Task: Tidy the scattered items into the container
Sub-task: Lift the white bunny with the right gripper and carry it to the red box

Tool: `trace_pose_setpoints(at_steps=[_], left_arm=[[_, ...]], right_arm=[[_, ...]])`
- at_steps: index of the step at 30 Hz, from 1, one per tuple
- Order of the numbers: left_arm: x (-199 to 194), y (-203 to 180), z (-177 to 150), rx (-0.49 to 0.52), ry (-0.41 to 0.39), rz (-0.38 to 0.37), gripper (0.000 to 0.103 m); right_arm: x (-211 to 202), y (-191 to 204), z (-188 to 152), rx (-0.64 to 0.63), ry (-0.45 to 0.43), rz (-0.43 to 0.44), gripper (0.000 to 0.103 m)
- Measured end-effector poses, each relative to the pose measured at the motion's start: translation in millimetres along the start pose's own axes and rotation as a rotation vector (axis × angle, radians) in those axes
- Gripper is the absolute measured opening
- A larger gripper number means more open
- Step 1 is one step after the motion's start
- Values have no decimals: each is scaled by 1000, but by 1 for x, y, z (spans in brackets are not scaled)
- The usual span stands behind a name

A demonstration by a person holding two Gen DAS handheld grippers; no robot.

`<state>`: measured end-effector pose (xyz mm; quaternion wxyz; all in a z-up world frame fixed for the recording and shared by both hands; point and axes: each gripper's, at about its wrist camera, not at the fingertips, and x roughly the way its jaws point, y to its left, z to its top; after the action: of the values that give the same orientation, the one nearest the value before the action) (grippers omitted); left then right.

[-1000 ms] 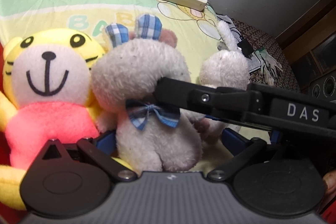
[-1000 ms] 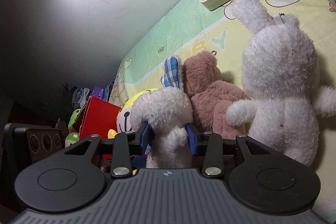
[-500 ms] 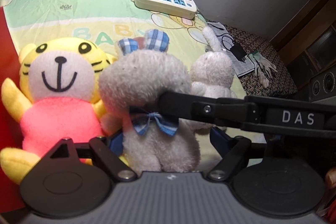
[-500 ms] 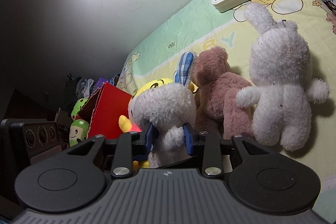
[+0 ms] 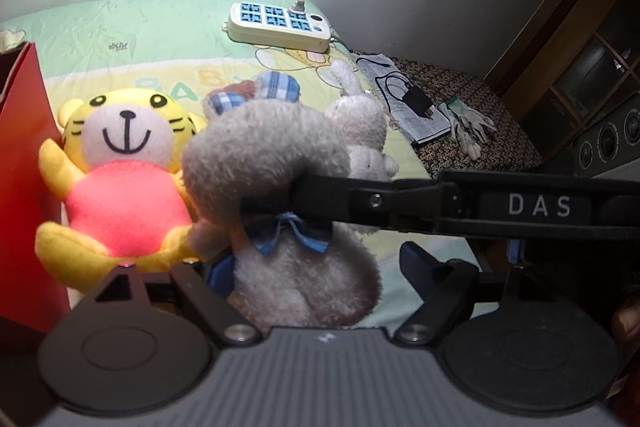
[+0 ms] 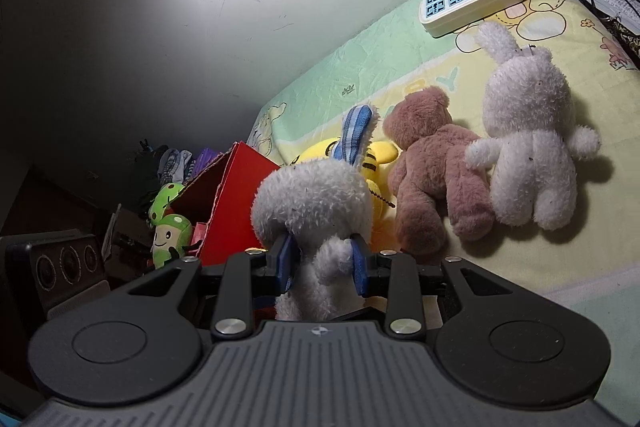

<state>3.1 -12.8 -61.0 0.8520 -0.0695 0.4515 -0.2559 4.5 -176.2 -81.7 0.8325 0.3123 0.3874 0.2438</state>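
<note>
White capitals "DAS" read clear on the black gripper arm (image 5: 536, 206) crossing the left wrist view. On the sheet (image 5: 132, 27), big pastel letters "BAB" show in that view, cut off behind the toys; in the right wrist view the sheet's last letters "BY" peek out past the brown bear (image 6: 436, 171). A small dark mark sits on the sheet's green band in both views, too small to read. The paper (image 5: 416, 107) under the black charger carries print, too fine to read. The power strip (image 5: 280, 27) shows no readable label.
</note>
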Motion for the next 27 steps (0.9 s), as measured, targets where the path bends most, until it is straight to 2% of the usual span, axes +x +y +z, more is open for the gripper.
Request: trace_pose_setpoints(at_steps=[10,15,27], left_arm=[[-54,4,-10,25,-81,-19,82],[-87,24,-12,5,-127,-25,82],[-159,88,-18,-24,-226,24,82]], right_arm=[[-9,50,-15,-78,-57,27,33],[4,80,-21,-97,-62,57,33],[54,156,-32,-175,-71,117,33]])
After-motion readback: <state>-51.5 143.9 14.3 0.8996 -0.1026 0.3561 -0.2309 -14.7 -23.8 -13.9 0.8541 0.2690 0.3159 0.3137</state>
